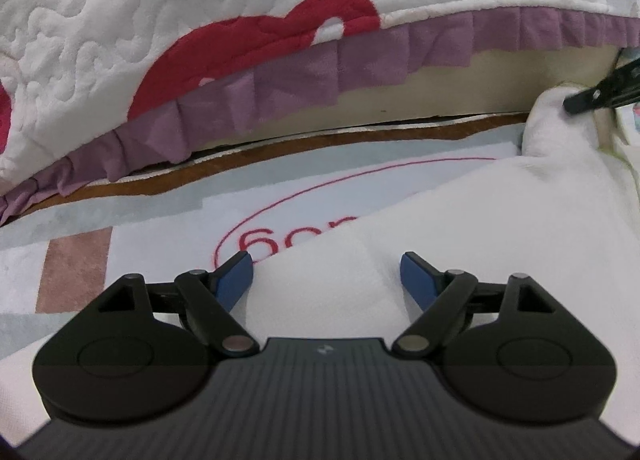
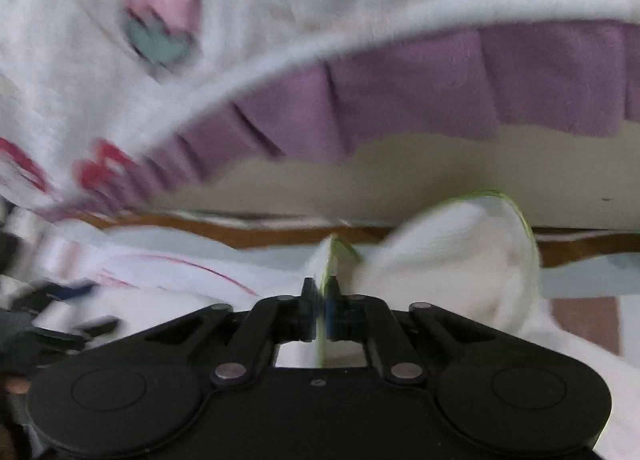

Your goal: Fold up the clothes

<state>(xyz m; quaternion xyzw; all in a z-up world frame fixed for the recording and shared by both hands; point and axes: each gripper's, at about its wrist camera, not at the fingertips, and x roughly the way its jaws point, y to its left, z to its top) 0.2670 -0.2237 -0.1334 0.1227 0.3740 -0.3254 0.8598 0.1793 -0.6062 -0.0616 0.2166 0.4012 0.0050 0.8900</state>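
Right gripper (image 2: 323,292) is clamping the green-trimmed edge of the white garment (image 2: 452,260), lifting it just ahead; left gripper (image 1: 327,274) is hovering spread apart over the same cloth on the mat (image 1: 160,216).

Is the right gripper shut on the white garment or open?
Shut: the right gripper pinches the white garment by its green-trimmed edge, fingers nearly together.

Ahead of the jaws a bed stands, its white quilted cover (image 1: 100,32) edged with a purple ruffle (image 1: 280,80) hanging over a cream base (image 1: 460,88). Below lies a pale patterned rug (image 1: 160,216) with red lettering.
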